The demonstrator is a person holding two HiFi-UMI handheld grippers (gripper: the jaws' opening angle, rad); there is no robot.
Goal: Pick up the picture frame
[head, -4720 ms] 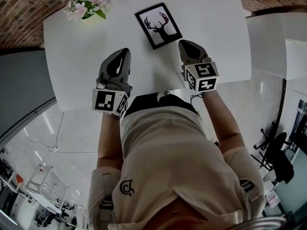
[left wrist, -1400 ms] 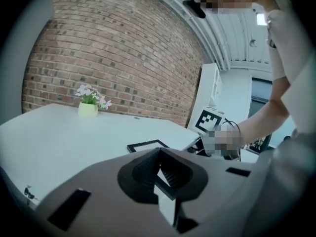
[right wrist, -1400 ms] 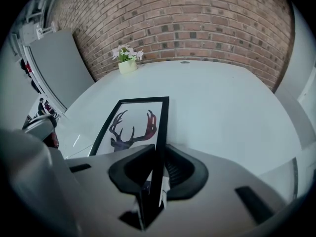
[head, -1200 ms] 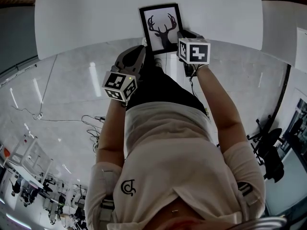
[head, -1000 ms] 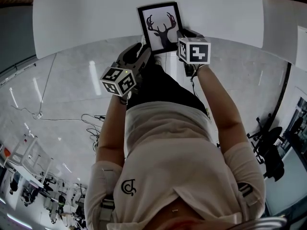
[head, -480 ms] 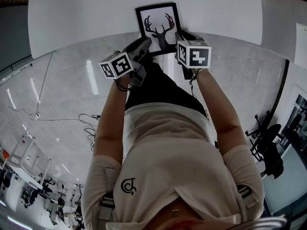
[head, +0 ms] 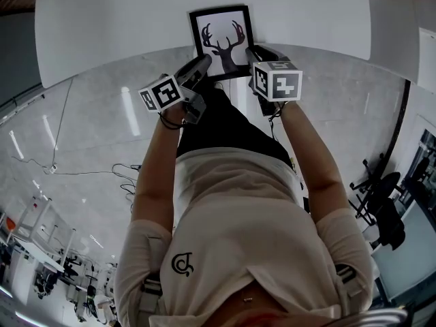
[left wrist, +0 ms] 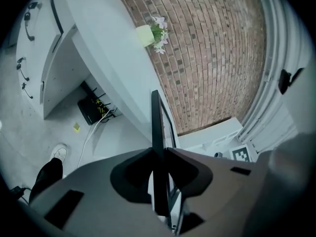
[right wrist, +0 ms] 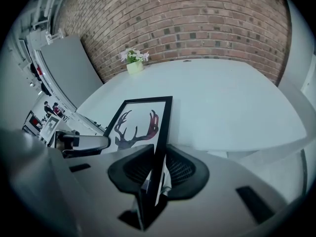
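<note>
The black picture frame [head: 220, 39] with a deer-head print sticks out over the near edge of the white table [head: 102, 33]. My left gripper [head: 199, 65] is at the frame's lower left corner. In the left gripper view its jaws are closing, and both pads press on the thin black frame edge [left wrist: 155, 127], which runs through my left gripper [left wrist: 159, 154]. My right gripper [head: 251, 52] holds the frame's lower right side. In the right gripper view the frame [right wrist: 140, 120] passes between the pads of my right gripper [right wrist: 160, 154]; those jaws are opening slightly, pads still on the frame.
A pot of pale flowers [right wrist: 132, 63] stands at the table's far side by the brick wall. A black box with cables [left wrist: 91, 111] lies on the floor under the table. A second white table [head: 402, 39] is at the right, and chairs [head: 381, 196] stand on the floor beyond.
My left gripper has rolled and moved in to the frame's lower left corner, and its jaws have closed onto the edge. The right gripper has kept its hold. The frame has shifted slightly left.
</note>
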